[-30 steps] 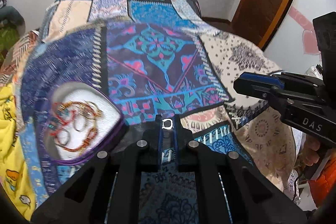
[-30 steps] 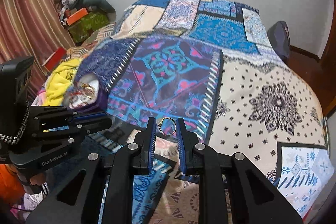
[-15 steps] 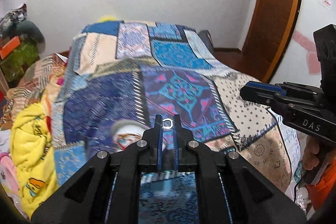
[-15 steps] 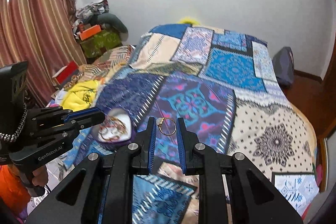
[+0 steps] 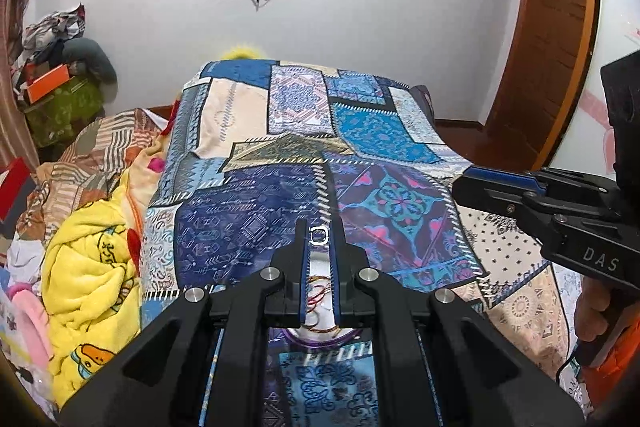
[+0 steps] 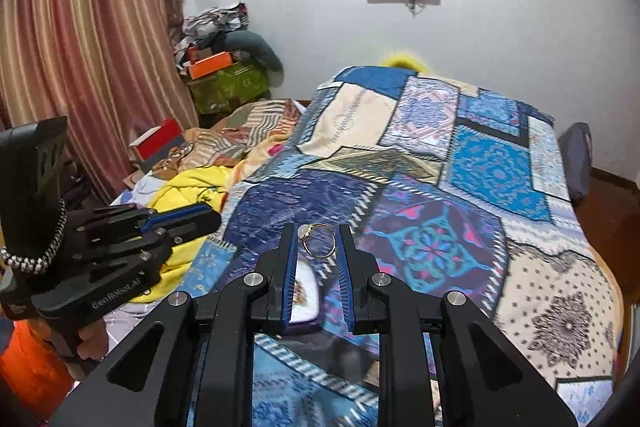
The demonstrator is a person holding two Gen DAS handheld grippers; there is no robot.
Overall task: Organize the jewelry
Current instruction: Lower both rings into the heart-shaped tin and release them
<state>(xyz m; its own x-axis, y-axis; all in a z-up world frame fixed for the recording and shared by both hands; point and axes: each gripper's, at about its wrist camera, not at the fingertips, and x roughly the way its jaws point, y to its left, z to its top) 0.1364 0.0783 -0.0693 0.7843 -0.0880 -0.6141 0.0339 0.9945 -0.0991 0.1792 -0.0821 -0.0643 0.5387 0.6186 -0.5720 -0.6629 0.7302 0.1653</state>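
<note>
My left gripper [image 5: 319, 239] is shut on a small silver ring [image 5: 319, 243], pinched at its fingertips above the bed. Low between its fingers shows a white dish with a purple rim [image 5: 320, 341], holding red and gold bangles. My right gripper [image 6: 319, 243] is shut on a thin gold ring with a pale stone [image 6: 306, 230]. The same dish [image 6: 306, 293] lies below and behind its left finger, partly hidden. Each gripper appears in the other's view: the right gripper [image 5: 472, 183] at the right, the left gripper [image 6: 208, 217] at the left.
A patchwork bedspread [image 5: 360, 131] covers the bed. A yellow blanket [image 5: 92, 267] and striped bedding [image 5: 100, 155] are heaped along its left side. Boxes and clothes [image 6: 224, 67] are stacked by the curtain [image 6: 80, 47]. A wooden door [image 5: 548, 39] stands at the right.
Both grippers have risen and tilted up away from the bedspread, each keeping its ring. The dish has dropped from the left of the views to low between the fingers.
</note>
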